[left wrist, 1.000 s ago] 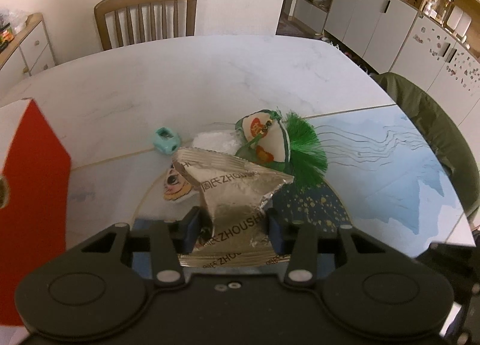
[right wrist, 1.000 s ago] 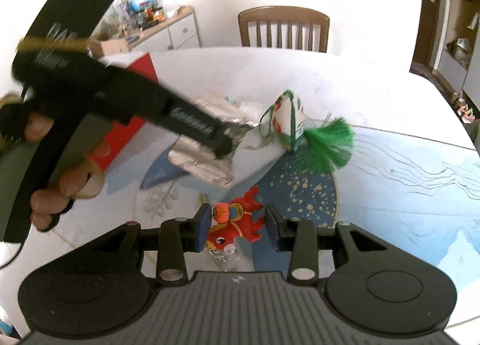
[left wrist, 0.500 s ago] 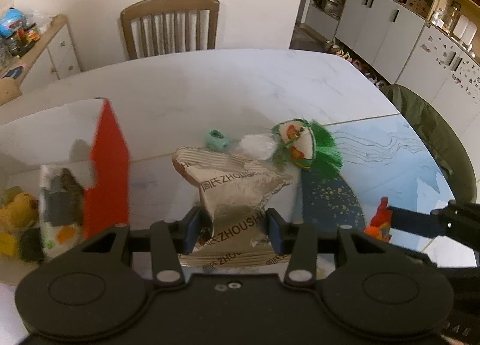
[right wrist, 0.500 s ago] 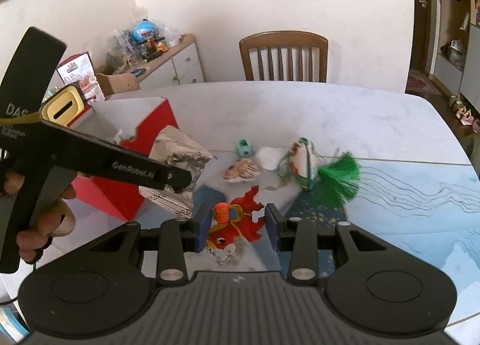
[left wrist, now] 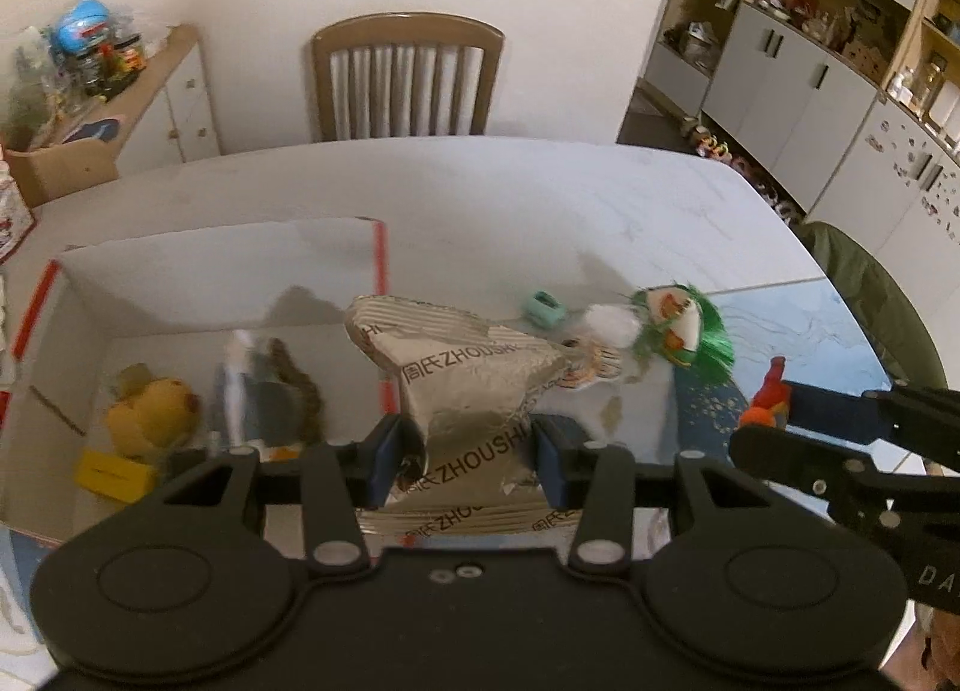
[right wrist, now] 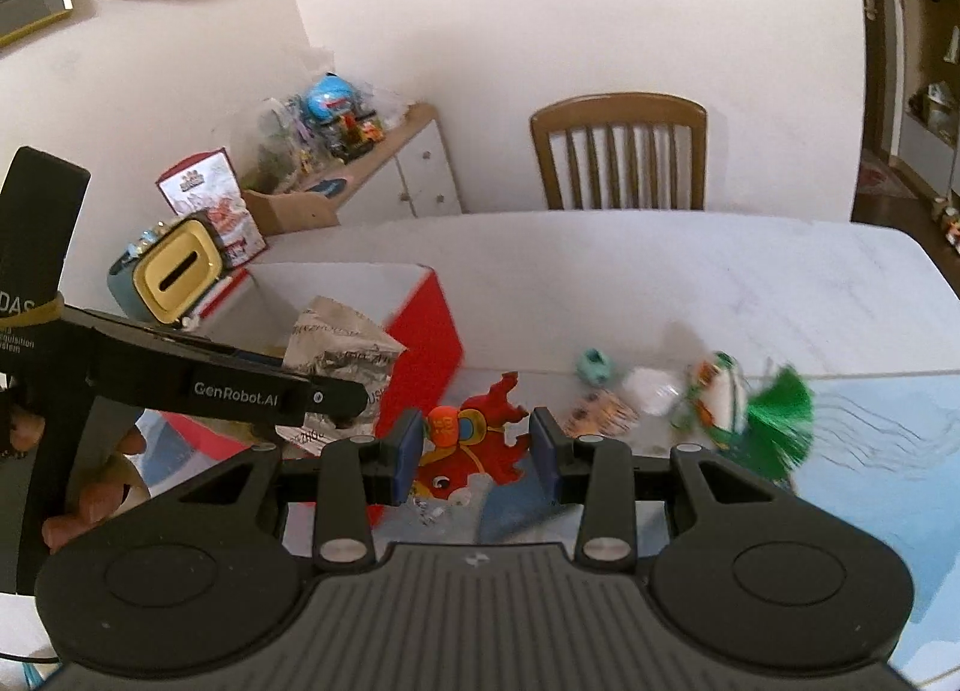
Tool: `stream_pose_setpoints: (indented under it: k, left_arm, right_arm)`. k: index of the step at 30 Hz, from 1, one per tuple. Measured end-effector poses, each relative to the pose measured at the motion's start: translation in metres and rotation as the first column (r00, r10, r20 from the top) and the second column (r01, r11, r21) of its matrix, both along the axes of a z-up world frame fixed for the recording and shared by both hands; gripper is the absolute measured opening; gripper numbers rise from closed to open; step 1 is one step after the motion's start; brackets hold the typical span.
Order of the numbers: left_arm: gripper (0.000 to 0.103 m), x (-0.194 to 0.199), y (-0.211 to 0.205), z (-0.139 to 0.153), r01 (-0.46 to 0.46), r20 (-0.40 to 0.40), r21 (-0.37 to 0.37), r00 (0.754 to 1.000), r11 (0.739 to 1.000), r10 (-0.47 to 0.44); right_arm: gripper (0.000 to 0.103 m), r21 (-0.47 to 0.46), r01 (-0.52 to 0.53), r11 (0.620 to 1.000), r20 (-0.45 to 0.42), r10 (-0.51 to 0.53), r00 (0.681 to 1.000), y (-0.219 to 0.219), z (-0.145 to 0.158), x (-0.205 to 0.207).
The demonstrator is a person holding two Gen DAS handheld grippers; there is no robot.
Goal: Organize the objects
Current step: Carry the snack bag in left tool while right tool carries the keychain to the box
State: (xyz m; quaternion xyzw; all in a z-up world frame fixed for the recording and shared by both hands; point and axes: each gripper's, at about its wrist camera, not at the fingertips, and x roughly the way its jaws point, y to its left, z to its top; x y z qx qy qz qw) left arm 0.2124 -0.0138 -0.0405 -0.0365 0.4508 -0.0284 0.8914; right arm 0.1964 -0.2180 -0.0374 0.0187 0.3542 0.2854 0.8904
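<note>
My left gripper (left wrist: 474, 451) is shut on a crumpled silver snack packet (left wrist: 462, 385), held over the right wall of a red-and-white box (left wrist: 240, 265). Inside the box lie a yellow plush toy (left wrist: 150, 418) and several other items. My right gripper (right wrist: 474, 454) is shut on a red fish ornament (right wrist: 474, 445), raised beside the box's red wall (right wrist: 426, 349). The packet (right wrist: 336, 355) and left gripper (right wrist: 342, 400) also show in the right wrist view. On the table lie a teal sharpener (left wrist: 543, 310), a white lump (left wrist: 609, 325), a round sticker (right wrist: 603, 412) and a green-tasselled ornament (left wrist: 684, 331).
A wooden chair (left wrist: 408, 75) stands at the table's far side. A low cabinet (left wrist: 150, 102) crowded with toys is at the back left. A blue patterned mat (right wrist: 870, 451) covers the table's right part. A green-cushioned chair (left wrist: 876, 295) sits to the right.
Both grippers have moved left toward the box with their loads. The box's inside has come into full view under the left gripper; the loose items on the table now lie off to the right.
</note>
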Motion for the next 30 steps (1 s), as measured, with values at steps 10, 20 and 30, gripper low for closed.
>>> stream_pose_setpoints:
  k: [10,20,30]
  left_arm:
    - [0.044,-0.008,0.053,0.014,-0.031,0.03,0.005,0.999,1.0,0.031]
    - [0.044,-0.006,0.114,0.019,-0.085,0.042,0.022,0.996,0.996,0.084]
    - [0.044,0.007,0.166,0.008,-0.133,0.02,0.056,0.991,0.99,0.132]
  right_arm:
    - [0.038,-0.007,-0.066,0.998,0.048,0.066,0.997,0.067,0.017,-0.001]
    - [0.038,-0.043,-0.129,0.991,0.079,0.132,0.988,0.132,0.023,-0.004]
    - [0.038,-0.089,-0.164,0.982,0.026,0.167,0.986,0.18,0.009,0.004]
